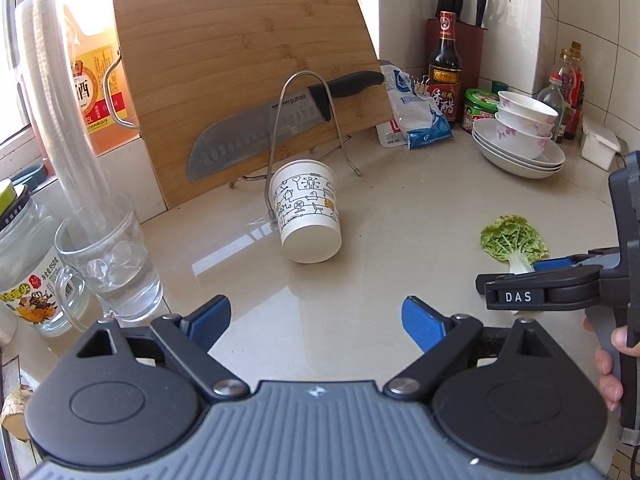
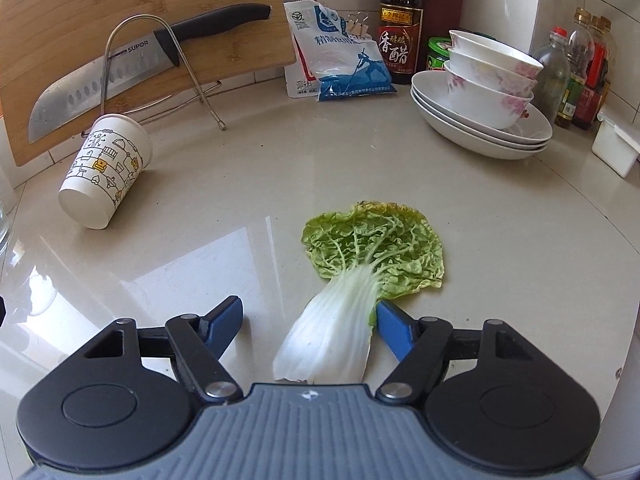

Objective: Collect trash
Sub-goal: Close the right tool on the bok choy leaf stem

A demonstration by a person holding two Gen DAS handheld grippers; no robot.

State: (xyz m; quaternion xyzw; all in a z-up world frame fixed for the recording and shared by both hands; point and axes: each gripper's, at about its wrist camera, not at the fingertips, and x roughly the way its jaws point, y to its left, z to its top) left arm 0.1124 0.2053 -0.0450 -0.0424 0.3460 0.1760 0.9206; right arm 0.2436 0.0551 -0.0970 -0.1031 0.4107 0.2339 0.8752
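Nothing collected yet. Right gripper (image 2: 308, 326) spread around cabbage leaf (image 2: 360, 264) stalk mid-counter; left gripper (image 1: 318, 322) spread, empty; tipped paper cup (image 1: 306, 210) untouched.

Surface: glossy beige stone countertop (image 2: 500, 240), tiled wall behind. On it: paper cup (image 2: 105, 170) tipped on its side, mouth toward the wire rack (image 2: 160, 76) that props the bamboo cutting board (image 2: 120, 0) with a knife. Cabbage leaf (image 2: 360, 276) flat near centre, white stem toward the camera. Back: blue-white salt bag (image 2: 340, 60), vinegar bottle (image 2: 400, 28), green-lidded jar (image 2: 438, 54). Right: plates stacked with bowls (image 2: 484, 96), more bottles, white box (image 2: 616, 146). Left edge: glass mug (image 1: 108, 256), jar (image 1: 28, 276).
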